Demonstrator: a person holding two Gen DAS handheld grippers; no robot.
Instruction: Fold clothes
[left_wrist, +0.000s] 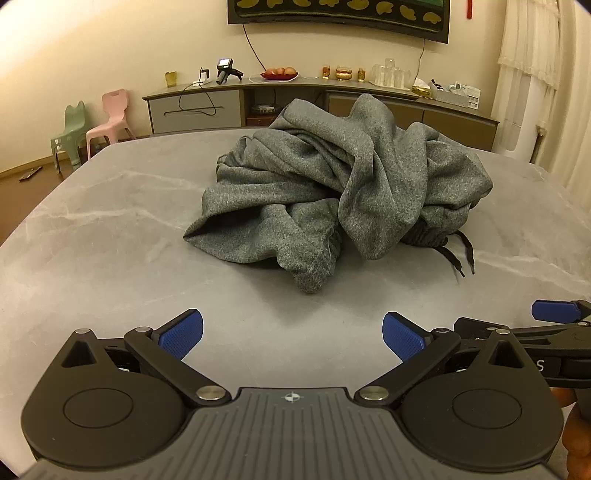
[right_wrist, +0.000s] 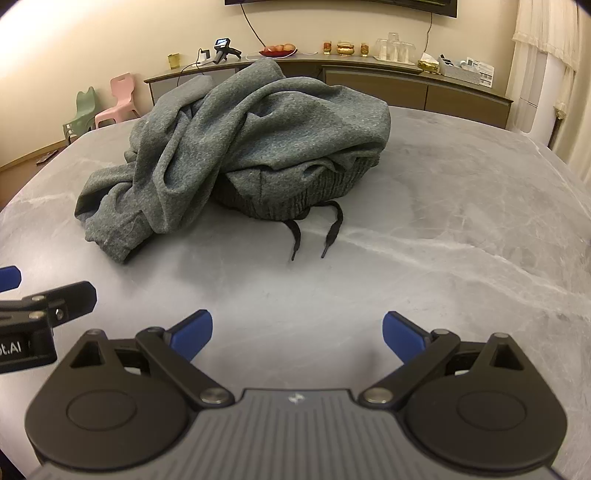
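A grey marble-patterned table (left_wrist: 92, 229) is filling most of both views, and on it a crumpled grey garment (left_wrist: 332, 184) (sweatpants or a similar piece, judging by the ribbed waistband) is lying in a heap toward the far middle of the top. From the right wrist view the heap is sitting left of centre, with its dark ribbed waistband (right_wrist: 295, 199) facing the near side and two black drawstrings (right_wrist: 314, 229) trailing out of it onto the bare stone. Along the far wall a long low sideboard (left_wrist: 406, 107) is carrying a red plate of fruit (left_wrist: 279, 74), some clear glasses (left_wrist: 391, 75) and a tissue box (left_wrist: 421, 89), while a pink child's chair (left_wrist: 110, 118) and a green one (left_wrist: 70, 133) are standing on the floor at the far left. The left gripper (left_wrist: 293, 338) is hovering over the near edge of the table with its blue-padded fingers (left_wrist: 181, 338) spread wide, holding nothing and well short of the garment. The right gripper (right_wrist: 297, 334) is sitting just to its right, likewise gaping wide and gripping nothing, with each tool's tips showing at the edge of the other's view.
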